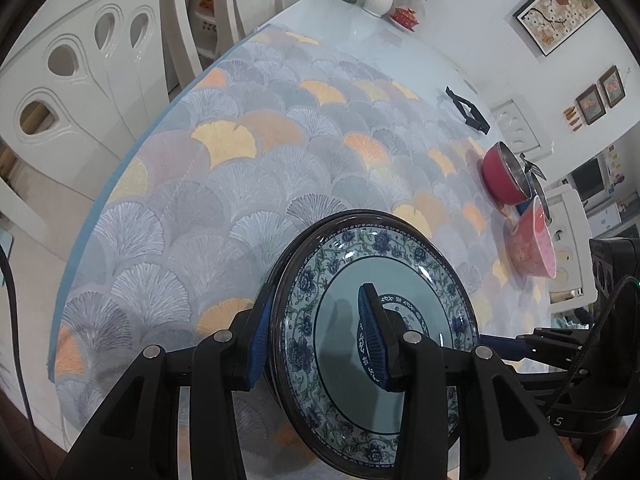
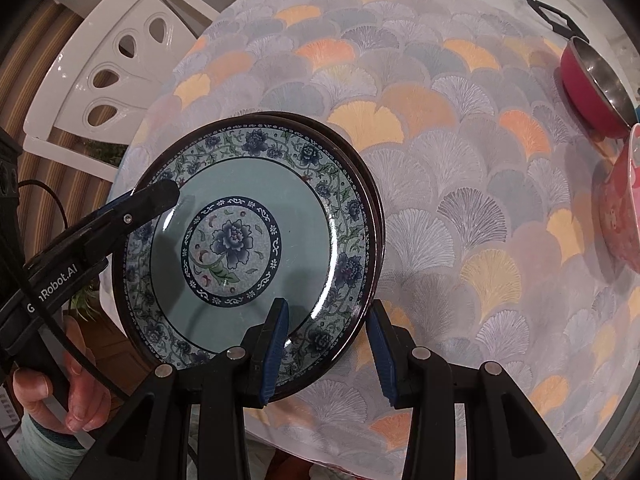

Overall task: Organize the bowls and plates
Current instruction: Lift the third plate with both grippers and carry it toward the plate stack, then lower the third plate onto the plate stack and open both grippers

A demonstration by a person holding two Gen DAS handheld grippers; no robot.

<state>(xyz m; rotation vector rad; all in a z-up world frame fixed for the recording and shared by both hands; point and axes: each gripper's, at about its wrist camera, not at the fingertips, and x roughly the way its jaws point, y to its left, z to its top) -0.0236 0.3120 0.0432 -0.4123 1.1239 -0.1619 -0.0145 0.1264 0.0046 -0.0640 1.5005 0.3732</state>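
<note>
A stack of two blue floral plates [image 1: 344, 312] with dark rims sits near the table's front edge, also in the right wrist view [image 2: 256, 216]. My left gripper [image 1: 316, 332] is open, its jaws astride the stack's rim, one finger over the top plate, one outside. It shows at the left in the right wrist view [image 2: 160, 196]. My right gripper [image 2: 326, 344] is open, its jaws astride the near rim of the stack. A red bowl [image 1: 506, 178] and a pink bowl [image 1: 534, 242] lie at the far right.
The round table [image 1: 224, 152] has a fan-pattern cloth. A black stand [image 1: 468, 110] lies beyond the bowls. A white vase [image 1: 378, 0] and red dish [image 1: 405, 18] are at the back. White chairs [image 2: 100, 64] surround the table.
</note>
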